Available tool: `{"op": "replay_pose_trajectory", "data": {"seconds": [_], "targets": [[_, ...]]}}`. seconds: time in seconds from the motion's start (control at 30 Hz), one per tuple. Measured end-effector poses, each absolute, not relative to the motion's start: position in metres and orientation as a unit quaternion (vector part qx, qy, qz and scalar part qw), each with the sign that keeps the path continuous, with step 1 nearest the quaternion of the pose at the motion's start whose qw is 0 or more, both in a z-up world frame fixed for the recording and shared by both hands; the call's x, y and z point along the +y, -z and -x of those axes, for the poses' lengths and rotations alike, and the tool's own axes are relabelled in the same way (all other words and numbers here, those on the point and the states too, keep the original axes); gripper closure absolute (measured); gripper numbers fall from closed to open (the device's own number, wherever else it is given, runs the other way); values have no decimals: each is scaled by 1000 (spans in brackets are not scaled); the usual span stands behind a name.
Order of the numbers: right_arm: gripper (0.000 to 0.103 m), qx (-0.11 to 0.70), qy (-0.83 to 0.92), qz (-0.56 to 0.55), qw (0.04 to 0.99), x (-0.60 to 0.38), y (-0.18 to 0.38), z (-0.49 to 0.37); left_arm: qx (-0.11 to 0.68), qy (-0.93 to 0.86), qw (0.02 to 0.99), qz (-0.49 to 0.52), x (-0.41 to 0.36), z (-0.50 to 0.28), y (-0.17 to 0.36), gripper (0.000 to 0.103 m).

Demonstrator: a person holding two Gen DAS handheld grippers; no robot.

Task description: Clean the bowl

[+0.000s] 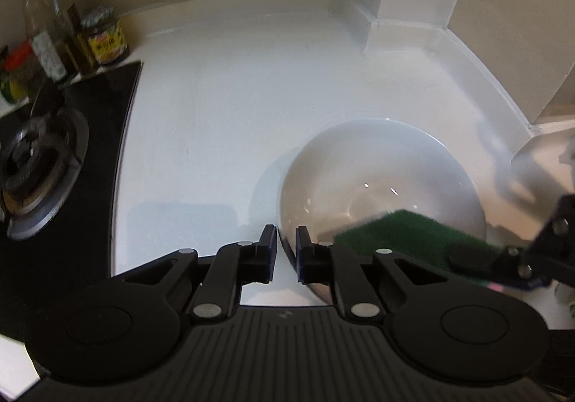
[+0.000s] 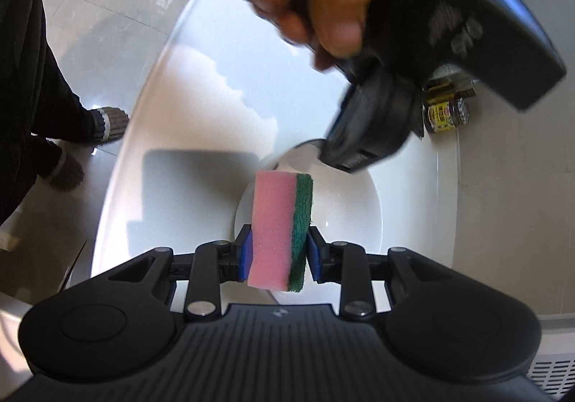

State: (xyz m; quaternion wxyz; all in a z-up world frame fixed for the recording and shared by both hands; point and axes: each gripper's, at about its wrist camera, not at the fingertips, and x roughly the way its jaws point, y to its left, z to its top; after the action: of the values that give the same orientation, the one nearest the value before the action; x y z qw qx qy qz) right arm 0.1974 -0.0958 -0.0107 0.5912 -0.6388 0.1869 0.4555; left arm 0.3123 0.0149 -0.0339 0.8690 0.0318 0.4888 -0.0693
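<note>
Left fingers (image 1: 286,244) pinching bowl (image 1: 381,183) rim; right fingers (image 2: 277,251) pinching sponge (image 2: 282,229) above bowl.

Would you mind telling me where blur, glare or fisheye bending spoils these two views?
Left wrist view: the counter edge bows from fisheye bending; small glints sit inside the bowl; the bottles at the far left are soft and dim. Right wrist view: the hand and the left gripper it holds are motion-blurred, while the sponge is sharp; the counter shows a broad bright sheen.
</note>
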Motion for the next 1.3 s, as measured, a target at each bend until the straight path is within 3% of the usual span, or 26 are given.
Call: {"op": "replay_pose_trajectory", "data": {"seconds": [0.3,0.6,0.8,0.97,1.3], "targets": [[76,193,-440,660,577,-104,9,-204,497,117,858,-57,19,-337,24,95],[76,207,-444,636,596,-103,3,-204,500,55,864,-23,12,-298,25,92],[77,197,-466,625,595,-92,-7,-195,509,99,852,-77,15,-321,25,93],[77,184,-446,683,548,-97,-2,-199,516,140,839,-104,20,-345,24,93],[76,196,-445,668,564,-102,-4,-204,511,73,855,-37,29,-307,20,88]]}}
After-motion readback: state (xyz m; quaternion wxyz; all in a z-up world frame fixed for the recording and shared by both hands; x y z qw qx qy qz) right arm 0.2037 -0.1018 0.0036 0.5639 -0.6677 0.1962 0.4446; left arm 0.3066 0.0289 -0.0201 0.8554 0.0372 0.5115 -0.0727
